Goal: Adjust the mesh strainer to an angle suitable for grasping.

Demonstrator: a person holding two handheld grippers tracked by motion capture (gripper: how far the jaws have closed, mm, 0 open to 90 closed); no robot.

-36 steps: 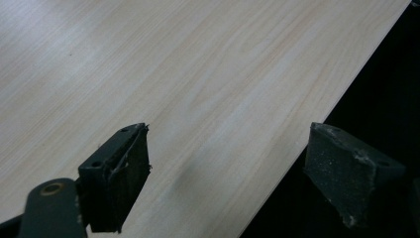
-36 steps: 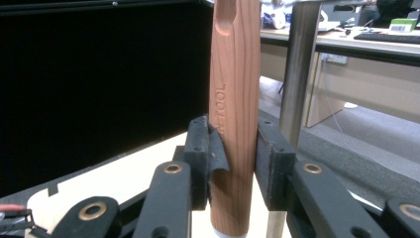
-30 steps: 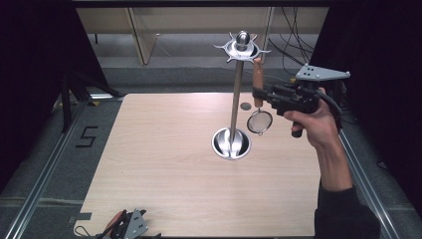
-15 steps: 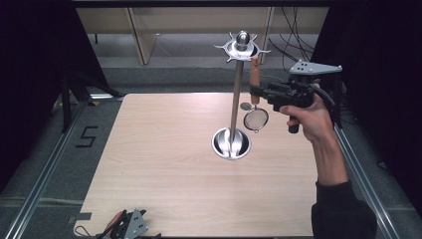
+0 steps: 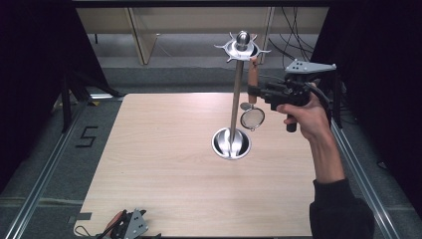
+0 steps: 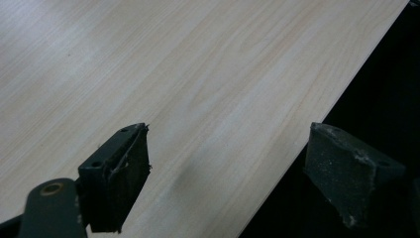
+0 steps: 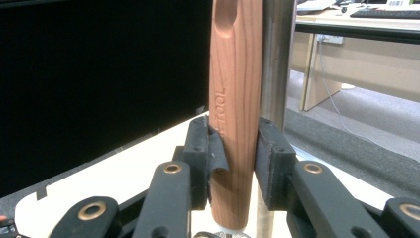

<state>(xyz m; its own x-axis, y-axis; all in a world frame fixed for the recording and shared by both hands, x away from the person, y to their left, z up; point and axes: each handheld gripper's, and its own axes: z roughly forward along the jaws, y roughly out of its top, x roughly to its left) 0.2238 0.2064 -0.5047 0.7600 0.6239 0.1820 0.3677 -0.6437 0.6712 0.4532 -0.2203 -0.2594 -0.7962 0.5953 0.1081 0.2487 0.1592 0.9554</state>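
A metal utensil stand (image 5: 237,87) rises from a round base (image 5: 231,144) on the wooden table (image 5: 164,164), topped by a hooked crown (image 5: 242,48). My right gripper (image 5: 253,91) is shut on the wooden handle (image 7: 235,114) of a small strainer; its mesh bowl (image 5: 253,119) hangs below, right of the pole (image 7: 275,59). The handle stands upright, its top close under a crown hook. My left gripper (image 5: 127,226) lies at the table's front-left edge; in the left gripper view its jaws stand wide apart, holding nothing, with the left gripper (image 6: 225,178) over the table edge.
Rails run along both sides of the table. A floor mark "5" (image 5: 85,136) lies to the left. Cables (image 5: 293,30) hang behind the stand, and a shelf unit (image 5: 144,35) stands at the back.
My right gripper has carried the strainer up and a little toward the pole, closer to the crown hooks. The left gripper has not moved.
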